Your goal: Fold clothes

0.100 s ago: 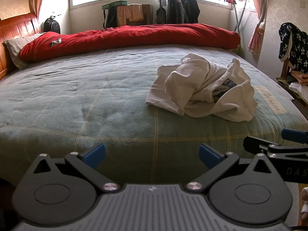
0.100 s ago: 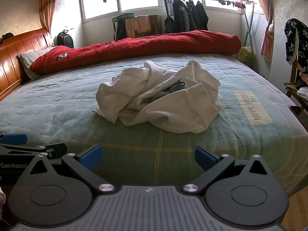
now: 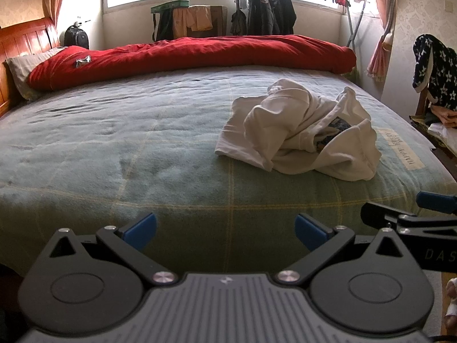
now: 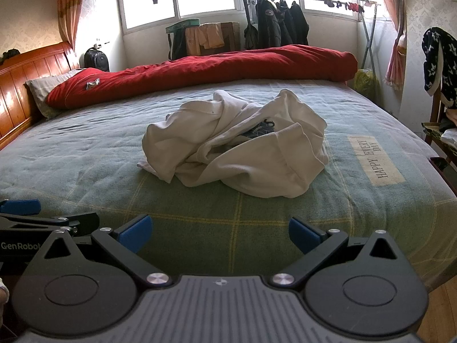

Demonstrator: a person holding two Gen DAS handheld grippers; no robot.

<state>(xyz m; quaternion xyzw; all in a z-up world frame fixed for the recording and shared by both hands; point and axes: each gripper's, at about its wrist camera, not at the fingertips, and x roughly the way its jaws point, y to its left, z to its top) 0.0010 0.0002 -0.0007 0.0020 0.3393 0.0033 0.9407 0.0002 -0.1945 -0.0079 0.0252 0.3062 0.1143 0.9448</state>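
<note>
Ahead, plenty of bare green plaid blanket [image 3: 120,148] stretching left of the crumpled white garment [image 4: 237,145], heaped soft and creased toward the bed's right half, near a "HAPPY EVERY DAY" label [image 4: 374,158]. Left gripper [image 3: 225,230] and right gripper [image 4: 218,233] side by side at the near edge, blue pads spread wide, empty. Rolled red duvet [image 3: 200,54] along the far side; clothes rack [image 4: 285,20] beneath bright windows.
</note>
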